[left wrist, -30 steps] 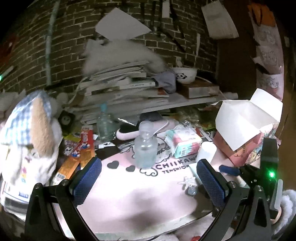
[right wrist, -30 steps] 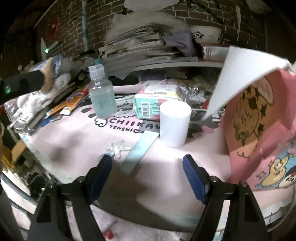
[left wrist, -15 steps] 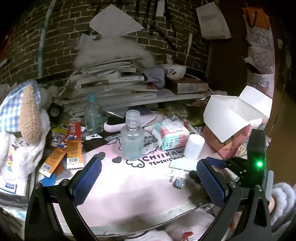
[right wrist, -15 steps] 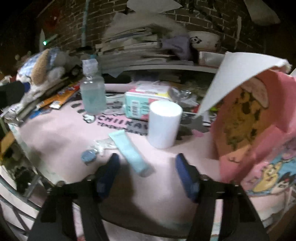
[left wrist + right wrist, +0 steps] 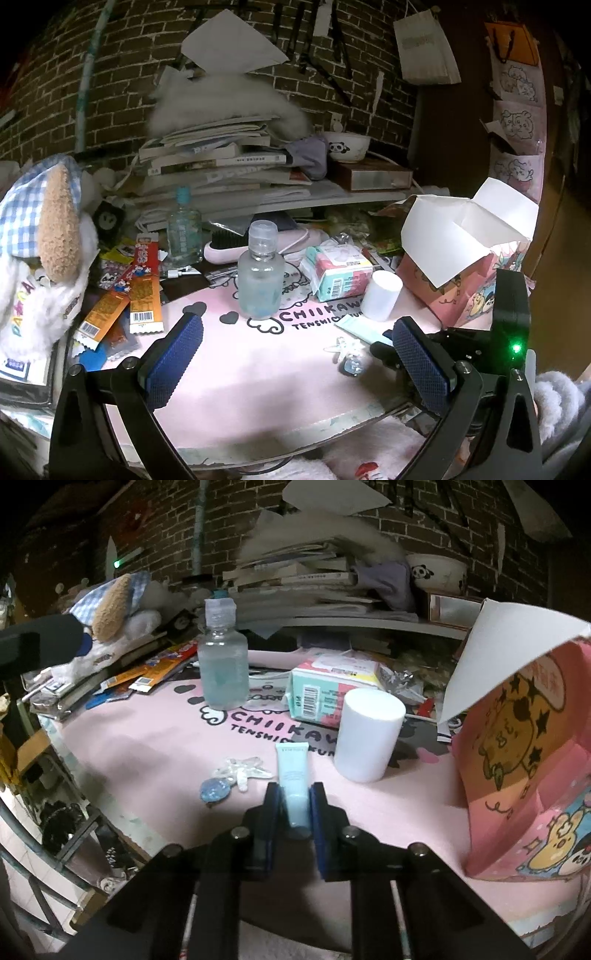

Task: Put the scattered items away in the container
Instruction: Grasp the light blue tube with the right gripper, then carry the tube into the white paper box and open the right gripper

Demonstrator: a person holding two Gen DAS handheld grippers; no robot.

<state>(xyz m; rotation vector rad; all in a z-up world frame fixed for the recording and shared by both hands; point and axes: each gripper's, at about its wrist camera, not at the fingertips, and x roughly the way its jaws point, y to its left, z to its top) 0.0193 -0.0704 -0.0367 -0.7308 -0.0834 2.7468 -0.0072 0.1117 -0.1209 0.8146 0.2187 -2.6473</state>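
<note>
Left wrist view: left gripper (image 5: 295, 356) spread wide, gripping nothing, knurled blue pads over the pink mat (image 5: 236, 373). Bottle (image 5: 261, 271), clear plastic with a frosted cap, upright at 12 o'clock. White cylinder (image 5: 381, 295), matte, at 1 o'clock beside the tissue pack (image 5: 338, 272). Box (image 5: 463, 258), pink printed card with white flaps open, at 2 o'clock. Tube (image 5: 360, 328) mostly hidden behind the right pad; only a pale teal strip shows. Clear star clip (image 5: 345, 347) with blue bead near it, detail hard to make out. Right gripper's body cut off at the right edge, green LED lit.

Right wrist view: right gripper (image 5: 294, 805) clenched on the tube (image 5: 293, 775), pads pressing both sides of its near end. Tube is flat, soft, teal; long axis runs 6 to 12 o'clock, crimped end pointing away, near end hidden between the pads. Whether it rests on the mat, cannot tell. Cylinder (image 5: 367, 734) at 1 o'clock, just beside. Clip (image 5: 243, 770) at 10 o'clock. Box (image 5: 524, 746) at 3 o'clock, cut off by the frame.
</note>
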